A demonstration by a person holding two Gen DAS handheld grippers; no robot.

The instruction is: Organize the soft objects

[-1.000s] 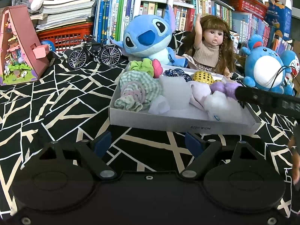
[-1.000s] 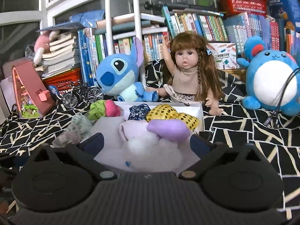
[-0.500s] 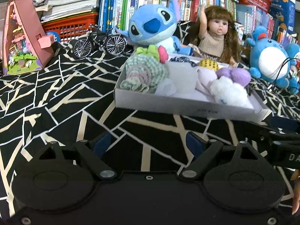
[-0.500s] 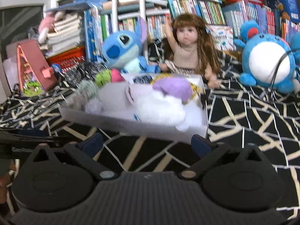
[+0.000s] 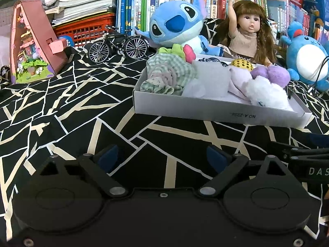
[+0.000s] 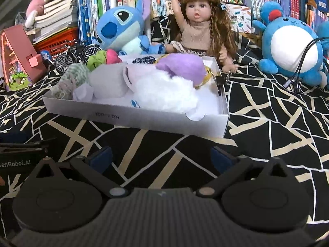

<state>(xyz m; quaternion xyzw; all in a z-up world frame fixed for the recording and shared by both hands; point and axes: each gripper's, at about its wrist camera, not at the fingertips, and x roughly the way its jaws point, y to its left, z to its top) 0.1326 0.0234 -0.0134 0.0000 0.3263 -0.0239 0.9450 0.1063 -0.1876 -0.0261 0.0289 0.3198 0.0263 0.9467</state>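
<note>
1. Both grippers have pulled back from the white box (image 6: 144, 121) since a second ago; the right one was right over it, now a strip of patterned cloth (image 5: 61, 111) lies between.
2. Box holds the soft stuff: checked fabric scrunchies (image 5: 168, 76) at the left end, a white fluffy piece (image 6: 164, 90) and a purple plush bit (image 6: 181, 65) at the right (green-pink one (image 5: 181, 51) at the back).
3. Left gripper (image 5: 162, 156) and right gripper (image 6: 162, 158) sit side by side, jaws apart, nothing in them.
4. Open cloth left of the box; Stitch plush (image 5: 176, 26) and doll (image 6: 201, 24) crowd its back edge.
</note>
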